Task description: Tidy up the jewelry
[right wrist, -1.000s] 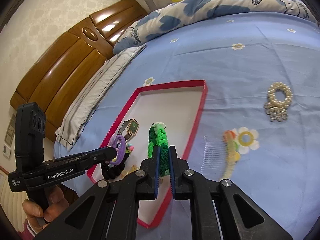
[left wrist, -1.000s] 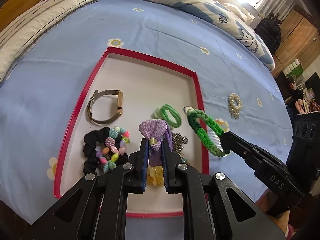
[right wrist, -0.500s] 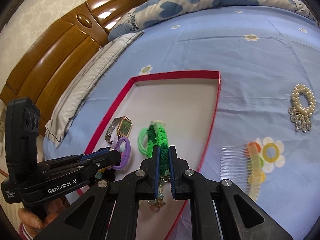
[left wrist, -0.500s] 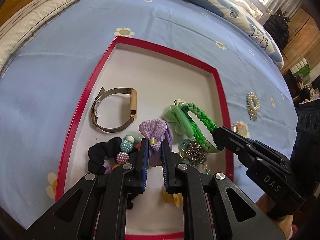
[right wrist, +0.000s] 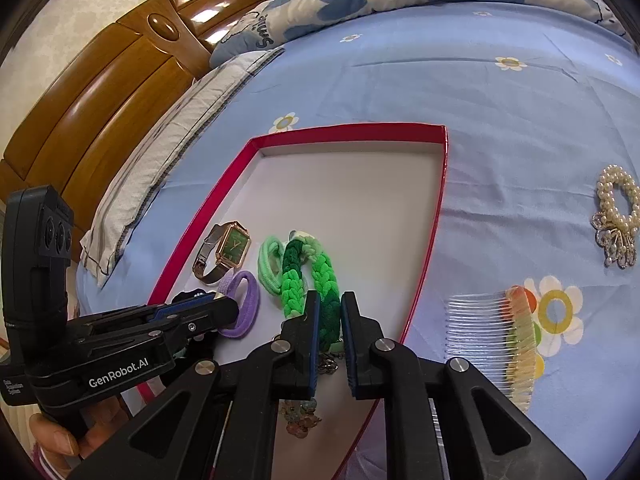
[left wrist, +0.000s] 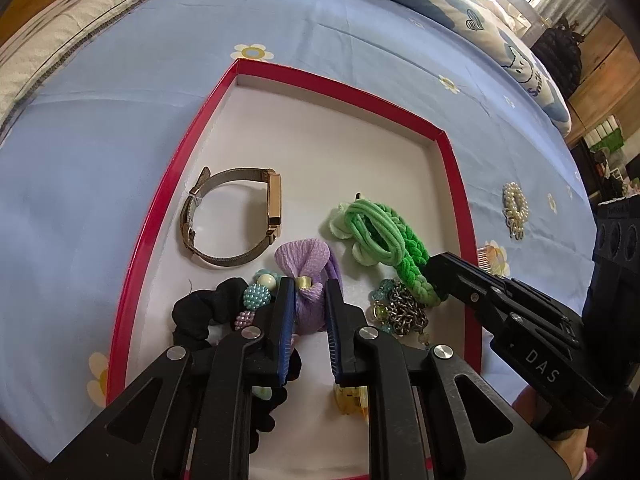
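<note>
The left gripper [left wrist: 310, 300] is pinched on a lilac fabric hair tie [left wrist: 308, 266], which sits between its two blue-padded fingers [left wrist: 285, 312] low over the white floor of a red-rimmed tray [left wrist: 168, 196]. The right gripper [right wrist: 327, 320] has its fingers set slightly apart around the dark end of a green braided band [right wrist: 310, 280]; whether both pads press on the braid cannot be told from either view.

The braided band lies inside the tray near its right wall, touching a light green elastic hair tie [left wrist: 370, 226]. A chain with green stones [left wrist: 400, 312] rests just beside the braid, near the right fingertips. A gold mesh-strap watch [left wrist: 236, 220] with a green square face stands on its side toward the left wall of the tray. A black scrunchie with pastel beads [left wrist: 200, 312] lies next to the left gripper's fingers. A yellow clip [left wrist: 350, 398] is partly hidden under the left gripper.

Outside the tray, on the blue flowered bedsheet [right wrist: 520, 100], lie a clear hair comb [right wrist: 488, 332] close to the tray's right wall and a pearl hair tie [right wrist: 616, 208] farther away.
</note>
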Motion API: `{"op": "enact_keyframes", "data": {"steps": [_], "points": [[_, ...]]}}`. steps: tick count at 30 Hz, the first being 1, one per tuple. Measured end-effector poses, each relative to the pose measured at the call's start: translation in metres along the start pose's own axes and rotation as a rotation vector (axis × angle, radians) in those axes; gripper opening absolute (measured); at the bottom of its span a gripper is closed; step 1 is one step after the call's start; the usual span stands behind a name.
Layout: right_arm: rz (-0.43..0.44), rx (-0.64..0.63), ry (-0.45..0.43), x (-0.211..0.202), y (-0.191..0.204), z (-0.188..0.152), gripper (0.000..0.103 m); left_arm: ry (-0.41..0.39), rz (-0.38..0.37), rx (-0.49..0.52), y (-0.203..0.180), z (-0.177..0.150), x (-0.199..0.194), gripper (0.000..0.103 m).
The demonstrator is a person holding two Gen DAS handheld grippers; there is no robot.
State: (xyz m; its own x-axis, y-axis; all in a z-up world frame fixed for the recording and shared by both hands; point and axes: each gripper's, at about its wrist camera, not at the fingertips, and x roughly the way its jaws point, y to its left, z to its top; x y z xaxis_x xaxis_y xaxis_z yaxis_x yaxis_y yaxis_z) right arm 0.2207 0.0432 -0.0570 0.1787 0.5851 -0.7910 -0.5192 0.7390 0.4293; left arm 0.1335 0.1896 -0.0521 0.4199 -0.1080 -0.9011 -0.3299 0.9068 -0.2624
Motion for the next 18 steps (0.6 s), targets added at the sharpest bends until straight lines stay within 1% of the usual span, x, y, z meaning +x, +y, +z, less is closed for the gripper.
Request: {"op": "enact_keyframes", "data": {"steps": [4,5,7,9,14,16,18], "points": [[0.004,0.005,0.003,0.001,-0.001,0.001,0.015,0.003,0.002,0.000,-0.001,0.000,0.000,0.014],[0.006,0.007,0.003,0.000,-0.001,0.000,0.015,0.004,0.003,0.001,-0.001,0.000,0.000,0.016],[0.010,0.012,0.003,0.000,-0.002,0.001,0.021,0.003,0.007,0.001,-0.002,-0.001,0.000,0.019],[0.013,0.014,0.002,-0.001,-0.002,0.001,0.025,0.004,0.014,0.005,-0.004,-0.001,0.000,0.020],[0.020,0.017,-0.008,-0.007,-0.002,0.001,0.029,0.004,0.014,0.008,-0.006,-0.001,-0.001,0.027],[0.024,0.019,-0.015,-0.010,-0.002,0.001,0.035,0.003,0.014,0.009,-0.006,-0.001,-0.002,0.028],[0.029,0.022,-0.024,-0.014,-0.002,0.001,0.036,0.001,0.014,0.010,-0.007,-0.002,-0.003,0.029]]}}
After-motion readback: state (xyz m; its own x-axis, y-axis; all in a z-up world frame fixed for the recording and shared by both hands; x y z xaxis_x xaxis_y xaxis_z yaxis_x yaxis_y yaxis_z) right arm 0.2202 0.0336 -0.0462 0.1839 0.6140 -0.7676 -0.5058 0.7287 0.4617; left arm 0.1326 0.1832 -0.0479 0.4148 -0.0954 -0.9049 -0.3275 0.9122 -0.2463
